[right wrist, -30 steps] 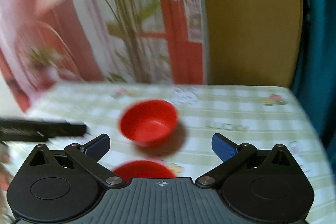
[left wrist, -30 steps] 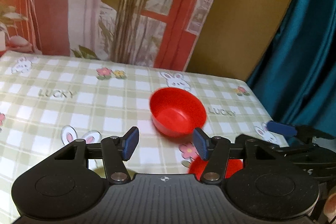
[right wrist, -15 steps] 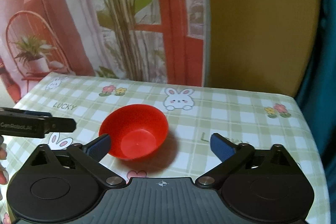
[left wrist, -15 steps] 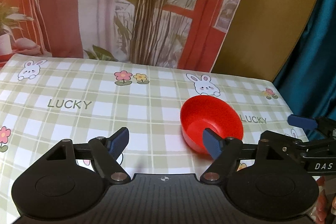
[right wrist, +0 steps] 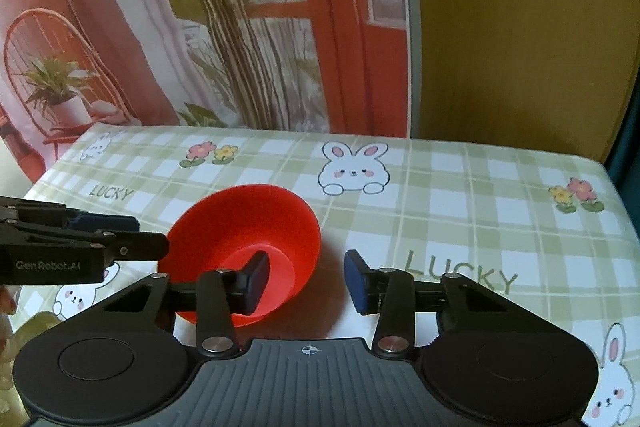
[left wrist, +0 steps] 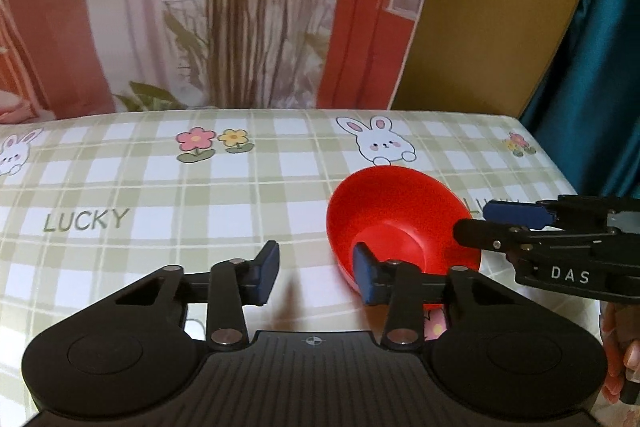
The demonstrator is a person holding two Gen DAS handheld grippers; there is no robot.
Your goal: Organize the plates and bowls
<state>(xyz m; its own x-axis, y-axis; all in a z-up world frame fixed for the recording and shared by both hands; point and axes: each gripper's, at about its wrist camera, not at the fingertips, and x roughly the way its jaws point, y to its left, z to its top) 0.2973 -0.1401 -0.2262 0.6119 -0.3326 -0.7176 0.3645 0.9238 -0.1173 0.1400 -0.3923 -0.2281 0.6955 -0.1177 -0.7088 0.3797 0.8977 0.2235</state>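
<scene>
Both pairs of tongs have just been narrowing around one red plastic bowl (left wrist: 400, 223). The left gripper (left wrist: 316, 277) has its right blue pad over the bowl's near-left rim and its left pad out over the cloth. The right gripper (right wrist: 306, 281) has its left pad inside the bowl and its right pad outside the right wall. Whether either clamps the rim I cannot tell. The bowl sits on the green-checked tablecloth (right wrist: 460, 195) printed with rabbits, just in front of a rabbit print (left wrist: 380, 143), beside a "LUCKY" print.
</scene>
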